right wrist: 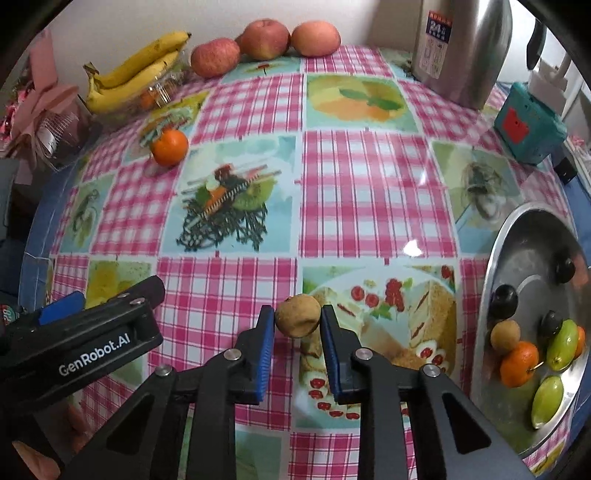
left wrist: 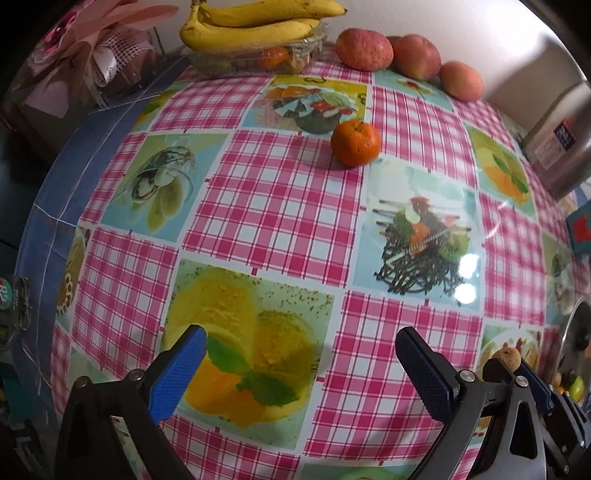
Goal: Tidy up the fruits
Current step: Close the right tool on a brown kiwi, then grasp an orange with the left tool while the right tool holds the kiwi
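Longan (right wrist: 297, 319), small, round and brown, sits pinched between the blue pads of the right claw (right wrist: 297, 332), which is clenched on it just above the counter (right wrist: 369, 192). The counter wears a glossy cloth of pink checks and printed food pictures.

Left of it, the left claw (left wrist: 299, 354) hangs over the counter with its blue fingers (left wrist: 184, 373) spread wide, released and holding nothing. In the right wrist view this claw shows from the side, at the lower left.

To the right of the longan lies a steel tray (right wrist: 517, 236) at the counter's edge. It holds a second longan (right wrist: 505, 335), an orange (right wrist: 519, 363), two green fruits (right wrist: 547, 400) and three dark round fruits (right wrist: 504, 301).

Farther off, a lone orange (left wrist: 355, 143) rests on the cloth, well apart from both claws.

At the far edge, against the wall, three apples (right wrist: 263, 38) stand in a row, touching one another. Left of them a bunch of bananas (left wrist: 251, 24) rests on top of a clear container (left wrist: 295, 55) with some fruit inside. A pink-wrapped gift basket (left wrist: 96, 55) stands at the far left corner. On the far right are a steel jug (right wrist: 461, 48) and a teal box (right wrist: 528, 123).
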Demonstrator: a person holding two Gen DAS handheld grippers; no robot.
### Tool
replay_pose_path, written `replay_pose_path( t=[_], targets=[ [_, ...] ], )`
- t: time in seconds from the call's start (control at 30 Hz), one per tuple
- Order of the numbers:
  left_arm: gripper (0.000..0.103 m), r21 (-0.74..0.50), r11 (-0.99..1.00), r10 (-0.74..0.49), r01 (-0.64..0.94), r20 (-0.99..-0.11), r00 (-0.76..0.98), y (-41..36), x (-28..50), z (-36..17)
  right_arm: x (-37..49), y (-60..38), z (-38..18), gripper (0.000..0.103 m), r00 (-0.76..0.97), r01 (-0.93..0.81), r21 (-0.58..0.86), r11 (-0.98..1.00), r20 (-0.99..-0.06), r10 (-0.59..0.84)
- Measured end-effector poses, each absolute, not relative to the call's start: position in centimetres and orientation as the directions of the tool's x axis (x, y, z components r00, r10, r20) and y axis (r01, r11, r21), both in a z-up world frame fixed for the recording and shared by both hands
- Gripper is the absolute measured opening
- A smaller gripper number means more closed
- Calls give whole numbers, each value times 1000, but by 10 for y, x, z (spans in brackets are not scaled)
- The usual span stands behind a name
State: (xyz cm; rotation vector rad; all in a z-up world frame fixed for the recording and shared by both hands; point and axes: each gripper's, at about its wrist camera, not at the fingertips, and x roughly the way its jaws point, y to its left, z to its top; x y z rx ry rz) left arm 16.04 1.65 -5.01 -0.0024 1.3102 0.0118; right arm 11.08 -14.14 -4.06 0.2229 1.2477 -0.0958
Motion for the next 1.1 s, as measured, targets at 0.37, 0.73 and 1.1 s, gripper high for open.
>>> replay_pose_path(
  t=[0.37, 0.73, 1.1],
  targets=[
    [103, -19, 1000, -19, 2, -952, 305, 7, 165, -38, 110, -147, -27, 26, 352, 187, 102, 977, -936, 30],
    [103, 59, 992, 12, 111, -926, 378, -11, 187, -16, 123, -168, -16, 26, 395, 225, 121, 967, -918, 23],
    [94, 25, 988, -34, 154, -930, 366, -21, 244, -12, 157, -196, -8, 26, 466, 236, 148, 960, -885, 22]
  ],
)
